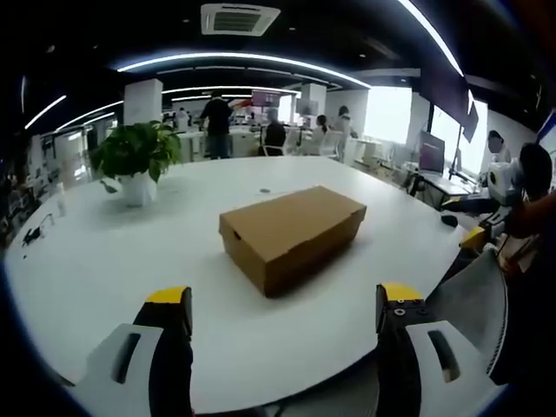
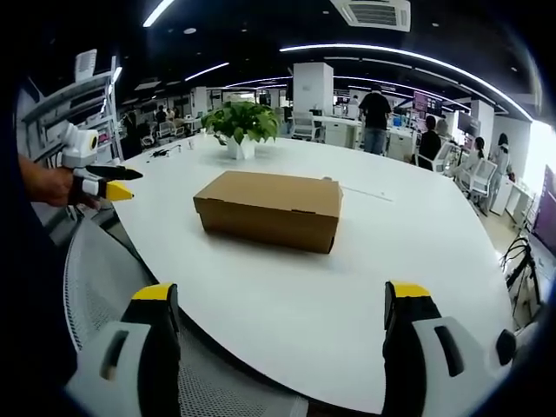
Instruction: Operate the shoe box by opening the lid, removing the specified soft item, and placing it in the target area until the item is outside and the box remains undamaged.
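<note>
Shoe box [image 1: 291,236]: lid closed, sitting mid-table [image 1: 104,261], well ahead of both hand-held grippers. Left hand-held gripper [image 1: 285,304] and right hand-held gripper [image 2: 282,300]: jaws spread, grasping nothing, hovering at the table's near edge.

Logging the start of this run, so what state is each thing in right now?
Shoe box: lid closed, flat on the white table, untouched.
Left gripper: open, holding nothing, short of the box.
Right gripper: open, holding nothing, short of the box.
Potted plant: upright.
</note>
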{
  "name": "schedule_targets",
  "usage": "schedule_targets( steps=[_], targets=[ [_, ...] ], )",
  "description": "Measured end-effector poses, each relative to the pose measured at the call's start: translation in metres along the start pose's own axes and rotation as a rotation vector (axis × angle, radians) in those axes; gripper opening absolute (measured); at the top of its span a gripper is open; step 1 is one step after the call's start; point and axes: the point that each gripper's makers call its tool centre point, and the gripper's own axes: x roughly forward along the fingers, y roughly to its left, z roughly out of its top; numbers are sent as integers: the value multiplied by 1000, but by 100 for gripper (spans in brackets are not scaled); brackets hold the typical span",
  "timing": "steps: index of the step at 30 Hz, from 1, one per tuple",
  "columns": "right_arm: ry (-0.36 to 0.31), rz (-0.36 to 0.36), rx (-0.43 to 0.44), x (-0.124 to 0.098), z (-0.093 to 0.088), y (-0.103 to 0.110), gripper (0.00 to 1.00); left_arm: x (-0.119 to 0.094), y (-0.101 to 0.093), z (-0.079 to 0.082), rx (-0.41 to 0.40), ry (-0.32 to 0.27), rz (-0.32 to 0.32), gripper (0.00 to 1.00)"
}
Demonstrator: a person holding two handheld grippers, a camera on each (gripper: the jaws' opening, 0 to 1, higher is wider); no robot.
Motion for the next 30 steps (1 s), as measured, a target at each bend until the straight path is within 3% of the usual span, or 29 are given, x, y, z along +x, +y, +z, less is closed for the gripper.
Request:
schedule_targets(
  steps=[9, 21, 30],
  targets=[
    [-4, 21, -29, 22, 18, -12, 94, 24, 5, 21, 33, -11, -14, 89],
    [-38, 25, -33, 74, 68, -53, 92, 65, 19, 37, 76, 13, -36, 89],
    [1, 69, 0, 109, 72, -57, 88, 90, 27, 33, 61, 48, -42, 88]
  ],
)
